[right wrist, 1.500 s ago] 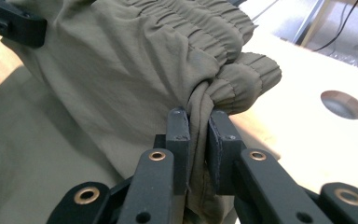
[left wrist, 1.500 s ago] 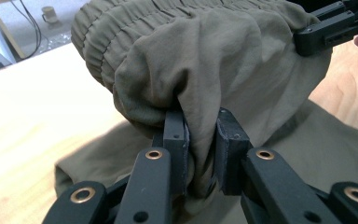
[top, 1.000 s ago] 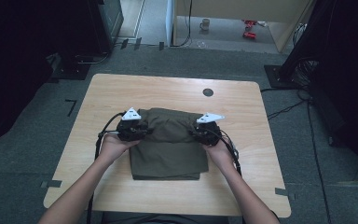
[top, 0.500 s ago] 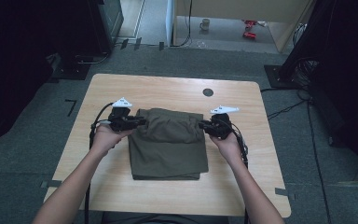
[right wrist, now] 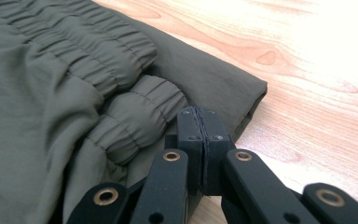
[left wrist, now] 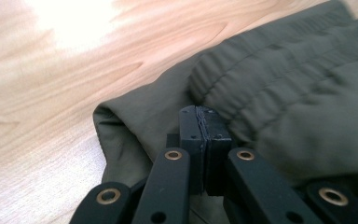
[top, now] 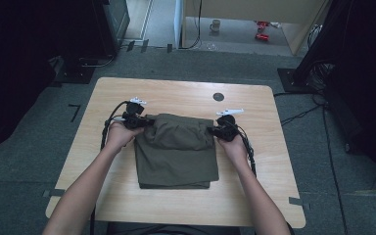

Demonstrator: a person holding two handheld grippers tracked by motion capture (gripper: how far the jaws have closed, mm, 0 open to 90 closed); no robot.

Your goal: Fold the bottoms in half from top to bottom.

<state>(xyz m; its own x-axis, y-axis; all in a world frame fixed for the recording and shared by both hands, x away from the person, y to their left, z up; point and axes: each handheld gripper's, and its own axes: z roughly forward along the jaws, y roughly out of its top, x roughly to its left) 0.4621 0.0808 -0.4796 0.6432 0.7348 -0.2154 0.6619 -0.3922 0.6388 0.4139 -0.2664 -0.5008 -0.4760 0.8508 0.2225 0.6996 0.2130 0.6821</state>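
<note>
A folded olive-green garment (top: 176,152) with a gathered elastic band lies in the middle of the wooden table (top: 176,93). My left gripper (top: 149,120) rests at its upper left corner and my right gripper (top: 211,130) at its upper right corner, each pointing inward at the cloth. In the left gripper view my left gripper (left wrist: 206,122) has its pads pressed together just before the garment (left wrist: 298,93). The right gripper view shows my right gripper (right wrist: 200,122) the same way beside the gathered band (right wrist: 135,116). Both pairs of jaws have just been closing, and I see no cloth between them.
A small black round mark (top: 218,97) sits on the table behind the garment. Cables (top: 105,134) trail from both grippers across the tabletop. Dark equipment stands (top: 313,63) flank the table on the floor, and a mug (top: 215,25) stands far back.
Both hands moved outward from over the garment's top to its two upper corners, then settled lower onto the table. The upper cloth now lies flat and let go.
</note>
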